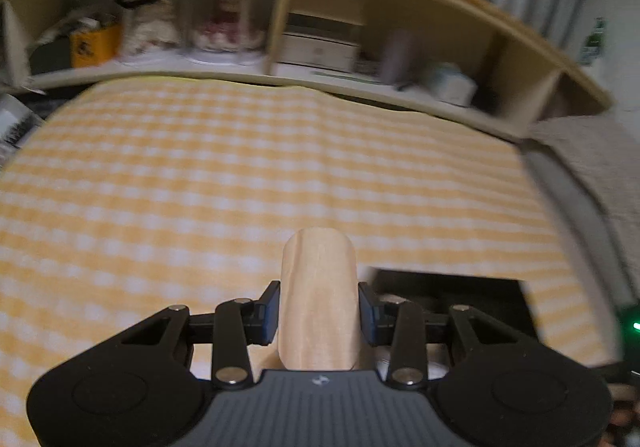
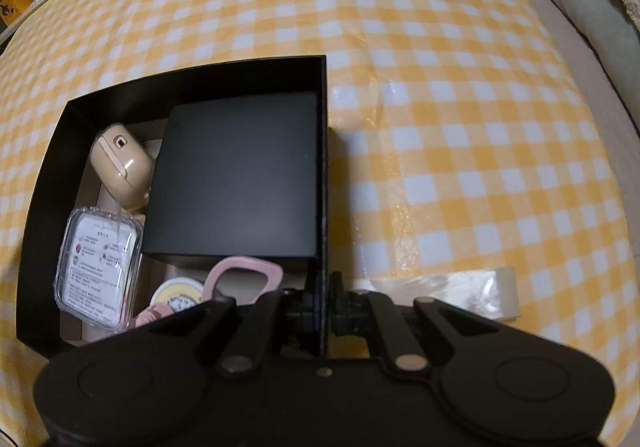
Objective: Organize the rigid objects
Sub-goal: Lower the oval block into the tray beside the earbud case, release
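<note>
Left gripper [image 1: 319, 311] pinches a pale wooden block [image 1: 318, 299] with a rounded far end, pads pressed on its two long sides. Block's long axis runs along the fingers, rounded end pointing away from the hand toward the wooden shelf unit [image 1: 360, 43]; block is held in the air above the yellow-and-white checked cloth [image 1: 240, 175], touching nothing else. Left view is motion-blurred. Landmark: open black box [image 2: 326, 183] on the cloth. Block sits just beside and above the box's corner, which shows dark to the right behind the gripper in the left view. Right gripper [image 2: 324, 311] is pressed together on the box's right wall, one finger inside, one outside. Inside the box: a smaller black box [image 2: 236, 175] against the right wall; left of it a beige case [image 2: 120, 167], tilted; nearer the hand, a clear plastic case [image 2: 98, 267] with a printed label; a round yellow tin [image 2: 180, 293], a pink bottle opener [image 2: 244, 279] partly hidden by the gripper. Outside the box, to its right, a roll of clear tape [image 2: 472, 291] lies on the cloth.
</note>
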Demonstrator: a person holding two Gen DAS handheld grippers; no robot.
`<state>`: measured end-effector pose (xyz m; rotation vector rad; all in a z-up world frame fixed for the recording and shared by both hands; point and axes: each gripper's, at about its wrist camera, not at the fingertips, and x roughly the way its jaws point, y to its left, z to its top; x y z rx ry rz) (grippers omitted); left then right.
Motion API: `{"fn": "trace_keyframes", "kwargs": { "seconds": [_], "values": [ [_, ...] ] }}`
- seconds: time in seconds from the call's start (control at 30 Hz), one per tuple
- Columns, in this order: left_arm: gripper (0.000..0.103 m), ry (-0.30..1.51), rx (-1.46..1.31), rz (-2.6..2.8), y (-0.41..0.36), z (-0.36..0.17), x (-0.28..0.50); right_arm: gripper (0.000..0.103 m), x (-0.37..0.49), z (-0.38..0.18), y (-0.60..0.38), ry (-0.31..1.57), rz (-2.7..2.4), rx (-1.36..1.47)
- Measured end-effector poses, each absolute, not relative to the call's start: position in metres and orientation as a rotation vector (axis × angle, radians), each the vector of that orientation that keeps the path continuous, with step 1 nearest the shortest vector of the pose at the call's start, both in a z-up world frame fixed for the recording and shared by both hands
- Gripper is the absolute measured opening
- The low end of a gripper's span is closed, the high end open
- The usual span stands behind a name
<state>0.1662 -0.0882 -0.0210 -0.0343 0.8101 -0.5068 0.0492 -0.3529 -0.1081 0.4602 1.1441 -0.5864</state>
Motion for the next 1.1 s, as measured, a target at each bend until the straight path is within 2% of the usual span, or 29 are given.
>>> {"fn": "trace_keyframes", "kwargs": {
  "seconds": [0.17, 0.43, 0.6, 0.63, 0.7, 0.73, 0.77, 0.93, 1.1],
  "values": [
    [0.041, 0.825, -0.047, -0.595, -0.116, -0.027, 0.143, 0.005, 0.049, -0.109, -0.353, 1.145, -0.586, 0.457],
    [0.041, 0.882, -0.030, -0.593, -0.145, -0.062, 0.148, 0.005, 0.049, -0.109, -0.352, 1.145, -0.584, 0.456],
    [0.041, 0.852, -0.056, -0.621, -0.146, -0.066, 0.154, 0.006, 0.049, -0.109, -0.353, 1.146, -0.585, 0.455],
    [0.044, 0.840, -0.064, -0.635, -0.147, -0.065, 0.154, 0.005, 0.049, -0.109, -0.352, 1.145, -0.585, 0.456],
    [0.071, 0.826, -0.061, -0.642, -0.148, -0.064, 0.153, 0.005, 0.049, -0.109, -0.352, 1.145, -0.585, 0.454],
    [0.076, 0.821, -0.058, -0.639, -0.148, -0.063, 0.152, 0.005, 0.049, -0.109, -0.352, 1.145, -0.585, 0.454],
    [0.080, 0.820, -0.055, -0.638, -0.147, -0.063, 0.151, 0.006, 0.049, -0.109, -0.352, 1.145, -0.585, 0.454],
    [0.080, 0.866, -0.023, -0.661, -0.148, -0.062, 0.149, 0.006, 0.049, -0.109, -0.353, 1.146, -0.585, 0.452],
    [0.097, 0.887, 0.042, -0.655, -0.146, -0.060, 0.143, 0.006, 0.049, -0.109, -0.352, 1.146, -0.584, 0.451]
  ]
}}
